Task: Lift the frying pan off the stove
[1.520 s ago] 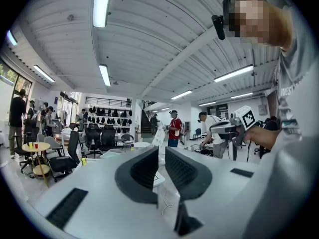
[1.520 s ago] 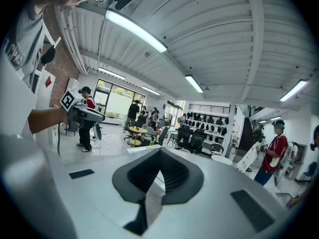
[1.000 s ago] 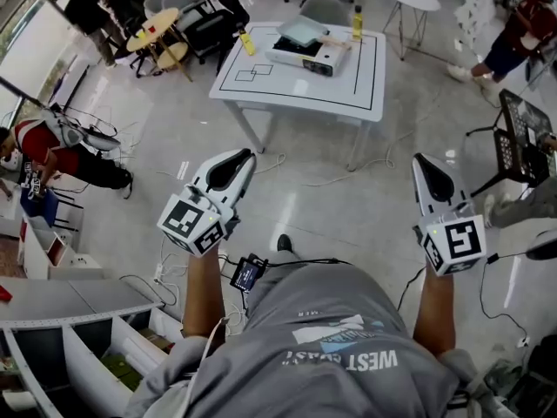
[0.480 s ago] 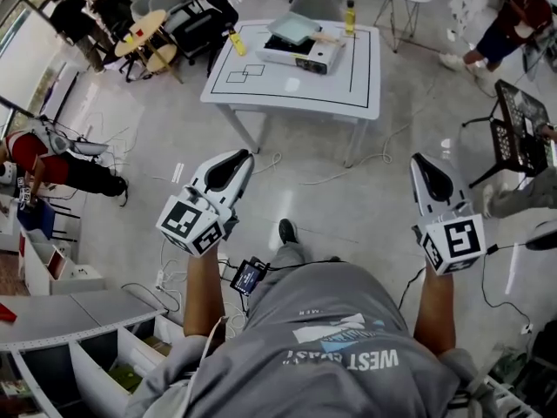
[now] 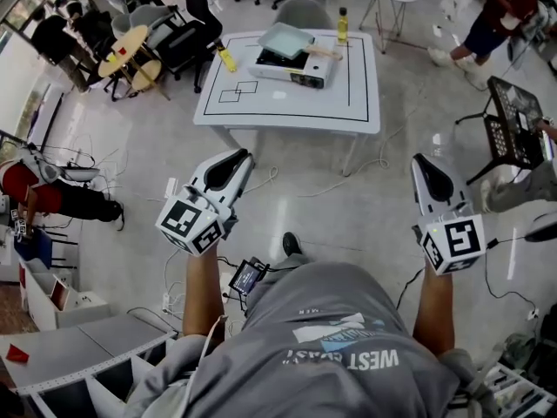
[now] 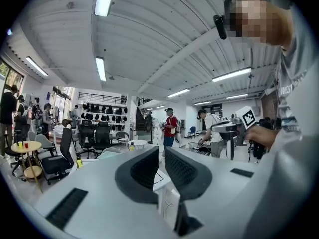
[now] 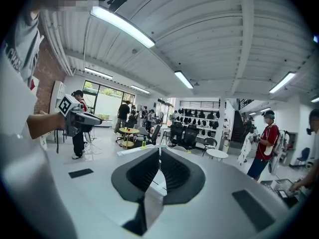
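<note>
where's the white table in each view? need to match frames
Head view: white table at top centre.
Left gripper view: low centre, only a sliver shows.
Right gripper view: just left of centre, a thin white slab.
Shared landmark: round yellow table, upper left in the head view, far left in the left gripper view, left of centre in the right gripper view.

Pan [image 5: 285,38] on stove [image 5: 300,68] — stove on table [image 5: 287,107], far side; bottle [image 5: 342,26] right of pan.
</note>
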Available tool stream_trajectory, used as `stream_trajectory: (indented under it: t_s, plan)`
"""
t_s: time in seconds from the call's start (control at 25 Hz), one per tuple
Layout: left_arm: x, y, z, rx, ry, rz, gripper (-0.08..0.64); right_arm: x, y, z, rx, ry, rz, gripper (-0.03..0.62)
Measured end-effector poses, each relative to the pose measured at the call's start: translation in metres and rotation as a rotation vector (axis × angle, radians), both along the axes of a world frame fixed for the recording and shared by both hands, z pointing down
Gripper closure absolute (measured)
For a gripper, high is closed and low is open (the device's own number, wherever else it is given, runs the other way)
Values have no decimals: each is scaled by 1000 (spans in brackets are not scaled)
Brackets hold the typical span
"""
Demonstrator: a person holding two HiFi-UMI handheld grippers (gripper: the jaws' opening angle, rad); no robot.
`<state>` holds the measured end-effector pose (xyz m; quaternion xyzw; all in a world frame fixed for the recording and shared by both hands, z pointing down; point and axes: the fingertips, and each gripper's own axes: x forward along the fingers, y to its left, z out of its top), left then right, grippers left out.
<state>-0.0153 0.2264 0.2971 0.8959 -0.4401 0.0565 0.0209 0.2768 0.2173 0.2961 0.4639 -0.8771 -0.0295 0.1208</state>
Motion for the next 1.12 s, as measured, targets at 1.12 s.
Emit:
stream_trajectory:
  t_s: [1.12]
  plan:
    - [-113,-127,17,-30,50,126,522,-119,-101,-3,-5,37,108,569]
